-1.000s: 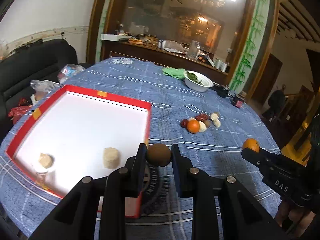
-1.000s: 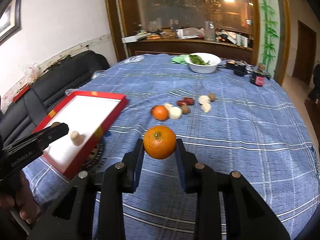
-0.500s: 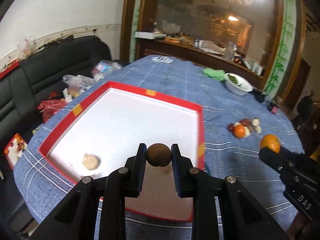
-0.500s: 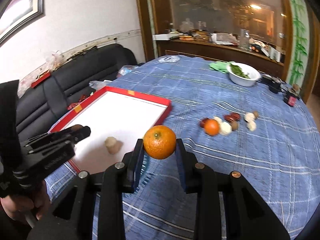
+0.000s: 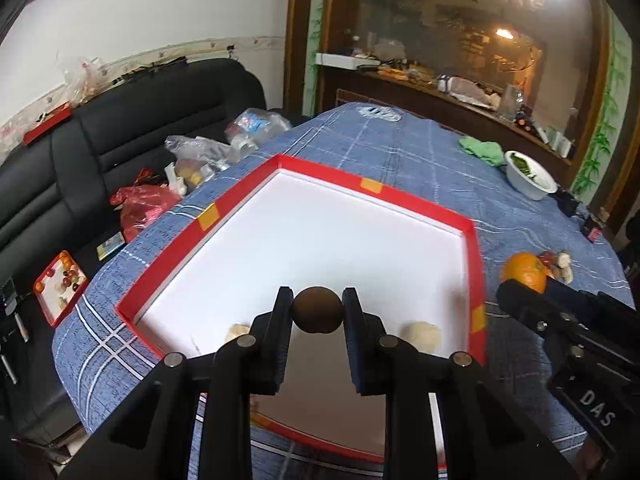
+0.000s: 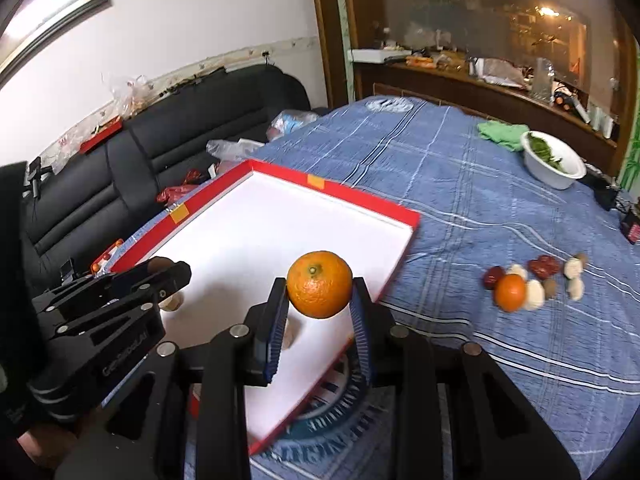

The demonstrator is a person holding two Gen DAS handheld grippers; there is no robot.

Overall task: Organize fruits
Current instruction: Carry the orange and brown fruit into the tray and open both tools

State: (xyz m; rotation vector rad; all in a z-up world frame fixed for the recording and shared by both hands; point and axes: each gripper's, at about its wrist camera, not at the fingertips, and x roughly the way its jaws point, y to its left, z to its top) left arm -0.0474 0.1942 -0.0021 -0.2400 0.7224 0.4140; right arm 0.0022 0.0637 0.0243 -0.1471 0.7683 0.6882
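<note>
A red-rimmed tray (image 5: 362, 184) with a white floor lies on the blue checked tablecloth. My left gripper (image 5: 317, 310) is shut on a round brown fruit (image 5: 318, 309), held over the tray's near end. Two pale lumps (image 5: 421, 334) rest on the tray floor below it. My right gripper (image 6: 320, 290) is shut on an orange (image 6: 320, 283) above the tray's (image 6: 360, 196) right side; that orange (image 5: 525, 271) also shows at the right of the left wrist view. The left gripper's fingers (image 6: 160, 276) appear at the left of the right wrist view.
A small heap of fruit (image 6: 536, 280) with another orange (image 6: 510, 291), red dates and pale pieces lies on the cloth right of the tray. A white bowl of greens (image 6: 554, 164) and a green cloth (image 6: 502, 132) sit far back. A black sofa (image 5: 100, 140) with bags stands left.
Both grippers have swung left and moved over the tray, each still holding its fruit. The tray now fills the middle of both views and the fruit heap has slid right.
</note>
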